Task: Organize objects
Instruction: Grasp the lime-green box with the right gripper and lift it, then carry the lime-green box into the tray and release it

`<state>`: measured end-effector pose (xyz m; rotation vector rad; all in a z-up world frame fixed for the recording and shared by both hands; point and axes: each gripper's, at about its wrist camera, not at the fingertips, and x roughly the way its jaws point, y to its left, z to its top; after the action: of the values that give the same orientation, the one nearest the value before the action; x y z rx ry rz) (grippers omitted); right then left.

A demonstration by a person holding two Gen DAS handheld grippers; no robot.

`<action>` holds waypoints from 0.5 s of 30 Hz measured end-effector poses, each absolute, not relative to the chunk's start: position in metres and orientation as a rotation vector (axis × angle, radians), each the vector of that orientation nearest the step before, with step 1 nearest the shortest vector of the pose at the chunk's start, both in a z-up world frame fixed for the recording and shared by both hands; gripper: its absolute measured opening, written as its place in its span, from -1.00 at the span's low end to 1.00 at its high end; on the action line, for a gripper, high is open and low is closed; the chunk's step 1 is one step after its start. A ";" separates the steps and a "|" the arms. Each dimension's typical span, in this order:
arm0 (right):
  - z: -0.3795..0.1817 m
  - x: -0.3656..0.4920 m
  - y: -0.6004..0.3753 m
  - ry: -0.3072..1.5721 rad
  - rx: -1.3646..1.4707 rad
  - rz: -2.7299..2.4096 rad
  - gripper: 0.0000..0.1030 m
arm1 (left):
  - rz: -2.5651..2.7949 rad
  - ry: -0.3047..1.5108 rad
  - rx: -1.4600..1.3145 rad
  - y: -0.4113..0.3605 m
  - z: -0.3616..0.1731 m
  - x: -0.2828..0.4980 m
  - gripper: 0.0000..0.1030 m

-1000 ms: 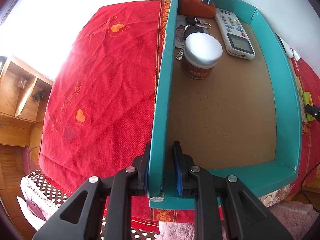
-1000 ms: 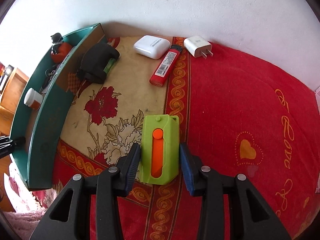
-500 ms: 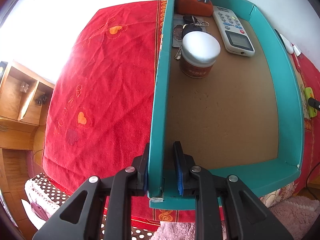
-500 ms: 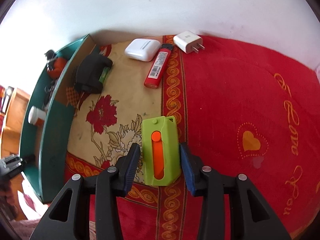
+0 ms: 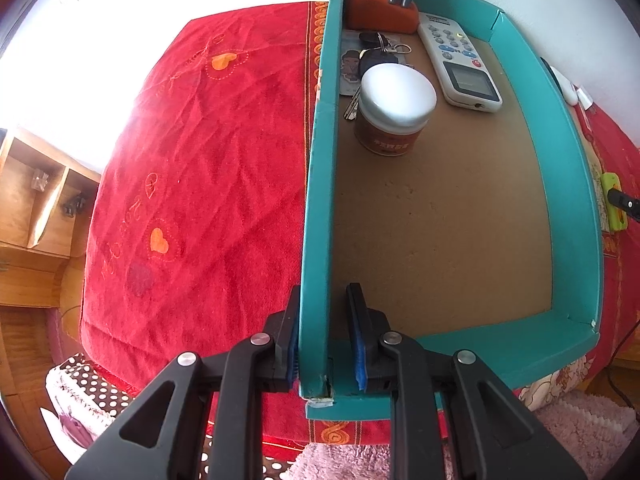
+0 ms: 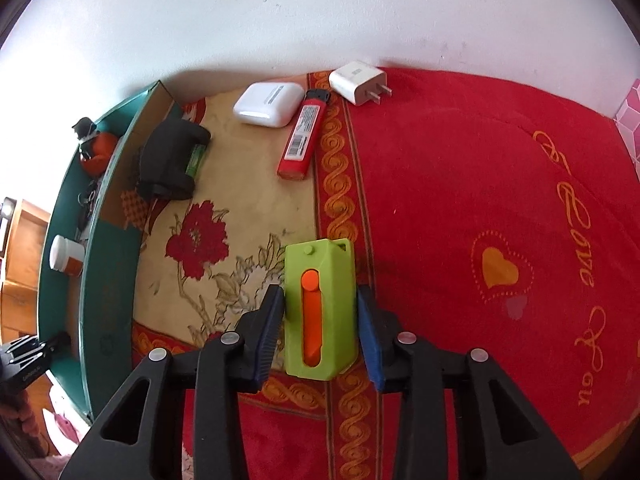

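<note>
My left gripper (image 5: pixel 323 340) is shut on the left wall of a teal tray (image 5: pixel 318 208) near its front corner. The tray holds a white-lidded jar (image 5: pixel 394 108), a white remote (image 5: pixel 460 64), keys (image 5: pixel 376 50) and an orange toy with a grey figure (image 5: pixel 380 8). My right gripper (image 6: pixel 322 332) is closed around a green box with an orange slider (image 6: pixel 320 304), which looks lifted just above the red cloth. The tray also shows at the left of the right wrist view (image 6: pixel 106 264).
On the cloth behind the green box lie a black pouch (image 6: pixel 170 160), a white case (image 6: pixel 269 103), a red lighter (image 6: pixel 303 140) and a white charger plug (image 6: pixel 360 82). A white wall runs along the back. A wooden shelf (image 5: pixel 36 200) stands to the left.
My right gripper has closed in on the green box and the view has risen and tilted a little. My left gripper keeps its hold on the tray wall.
</note>
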<state>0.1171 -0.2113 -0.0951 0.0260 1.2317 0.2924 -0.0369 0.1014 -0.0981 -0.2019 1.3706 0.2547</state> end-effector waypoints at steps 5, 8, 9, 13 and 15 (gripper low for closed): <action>-0.092 0.097 -0.199 1.254 -0.032 0.314 -0.29 | 0.237 1.368 -0.202 0.104 -0.097 -0.039 -0.64; -0.093 0.084 -0.192 1.274 -0.043 0.330 -0.29 | 0.230 1.364 -0.206 0.106 -0.097 -0.041 -0.64; -0.093 0.081 -0.190 1.280 -0.047 0.336 -0.29 | 0.229 1.364 -0.207 0.106 -0.097 -0.041 -0.64; -0.094 0.066 -0.177 1.297 -0.066 0.366 -0.29 | 0.222 1.364 -0.206 0.106 -0.097 -0.042 -0.64; -0.094 0.065 -0.172 1.299 -0.071 0.360 -0.27 | 0.218 1.365 -0.205 0.106 -0.097 -0.042 -0.64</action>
<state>0.0646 -0.1723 -0.0941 -0.0712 1.2985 0.3598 -0.0424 0.1065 -0.0966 -0.2054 1.3648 0.2181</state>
